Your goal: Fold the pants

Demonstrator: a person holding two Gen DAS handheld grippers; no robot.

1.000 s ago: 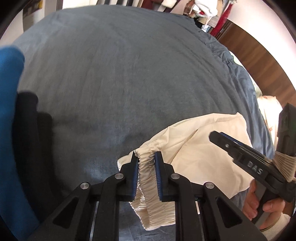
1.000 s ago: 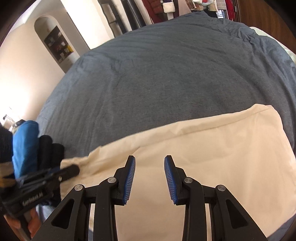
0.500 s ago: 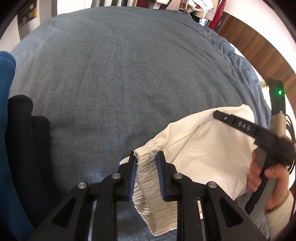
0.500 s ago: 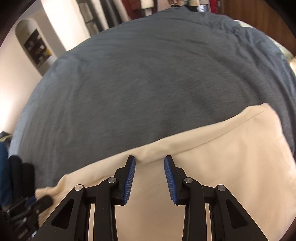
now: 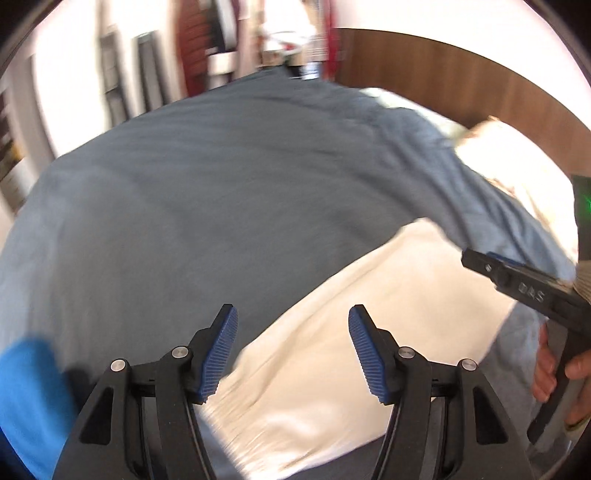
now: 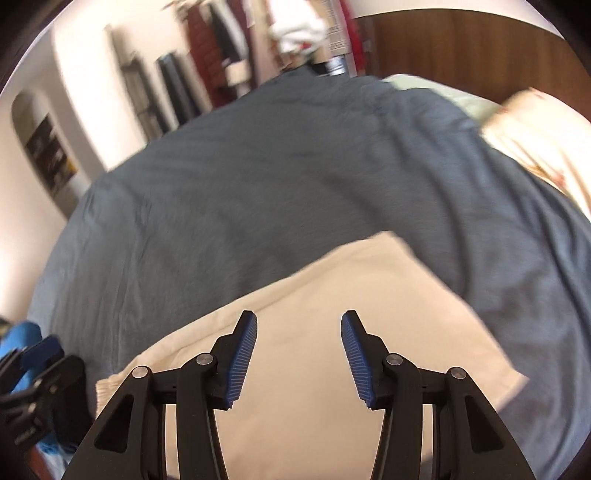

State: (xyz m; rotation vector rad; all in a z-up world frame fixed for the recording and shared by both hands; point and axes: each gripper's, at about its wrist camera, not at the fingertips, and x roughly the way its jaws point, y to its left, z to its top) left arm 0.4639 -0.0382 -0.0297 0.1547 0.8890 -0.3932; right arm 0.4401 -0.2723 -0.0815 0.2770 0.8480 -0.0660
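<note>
The cream pants (image 5: 369,332) lie folded and flat on the grey-blue bedspread (image 5: 221,206); they also show in the right wrist view (image 6: 332,295). Their gathered waistband (image 5: 236,417) lies at the near left. My left gripper (image 5: 293,350) is open and empty above the waistband end. My right gripper (image 6: 297,358) is open and empty above the middle of the pants. The right gripper also shows at the right edge of the left wrist view (image 5: 524,291). Both views are motion-blurred.
Blue and black folded clothes (image 5: 33,387) sit at the near left, also seen in the right wrist view (image 6: 40,362). A pale pillow (image 6: 543,136) and a wooden headboard (image 5: 461,77) are at the far right. Hanging clothes (image 6: 295,29) stand beyond the bed.
My left gripper has opened and let go of the waistband, which now lies on the bed. Both grippers have pulled back and tilted up; the right one has opened wider.
</note>
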